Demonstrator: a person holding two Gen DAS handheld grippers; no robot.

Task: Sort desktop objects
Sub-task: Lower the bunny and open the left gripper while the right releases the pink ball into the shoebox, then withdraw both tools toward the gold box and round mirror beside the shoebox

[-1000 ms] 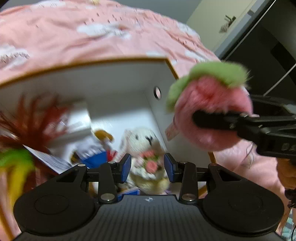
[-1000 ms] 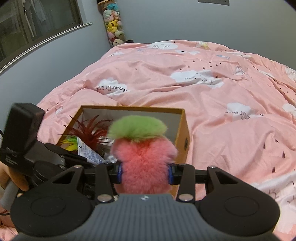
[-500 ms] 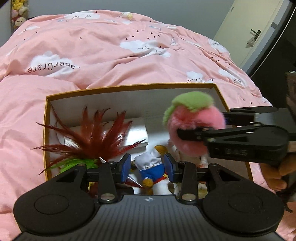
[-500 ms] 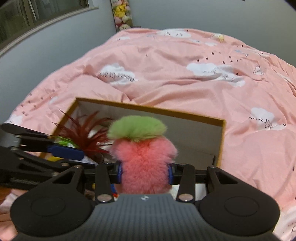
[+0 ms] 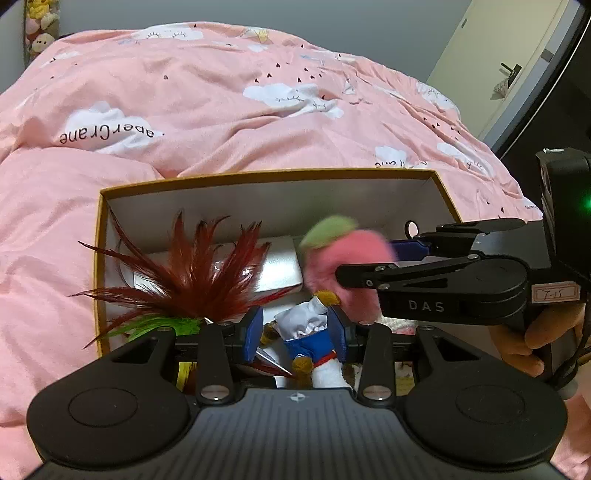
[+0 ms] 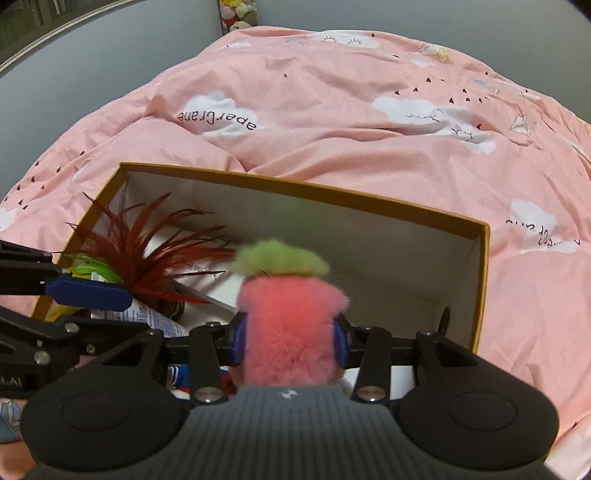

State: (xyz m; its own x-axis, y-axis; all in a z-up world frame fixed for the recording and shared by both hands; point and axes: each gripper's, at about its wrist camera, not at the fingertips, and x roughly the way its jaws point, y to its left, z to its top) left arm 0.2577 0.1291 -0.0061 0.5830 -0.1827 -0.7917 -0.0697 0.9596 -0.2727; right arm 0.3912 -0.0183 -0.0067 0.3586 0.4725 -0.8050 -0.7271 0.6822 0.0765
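Between the blue pads of the right gripper [image 6: 290,341] sits the pink plush strawberry [image 6: 291,325], its green fuzzy cap pointing away from the fingers. The jaws are opening, yet both pads are still against the fur at its sides, so the toy remains in the grip. It hangs above the right half of the open cardboard box [image 6: 476,280], and in the left wrist view it is blurred.

The left gripper [image 5: 295,334] holds nothing: its jaws stand partly open, with bare air between the pads. Seen just past its fingertips, down in the box, lies a small doll in white and blue [image 5: 308,332]. To the left of those fingers a spray of dark red feathers [image 5: 207,273] fans upward, with green feathers [image 5: 162,325] below it at the box's left wall. Beyond the feathers, a white carton [image 5: 273,266] lies along the box floor. A hand [image 5: 546,339] grips the right tool's handle at the right edge of that view.

Farther out, past the box's far wall, the pink cloud-print bedspread [image 6: 332,122] spreads to the grey wall. A stack of plush toys [image 6: 238,14] stands in the corner.
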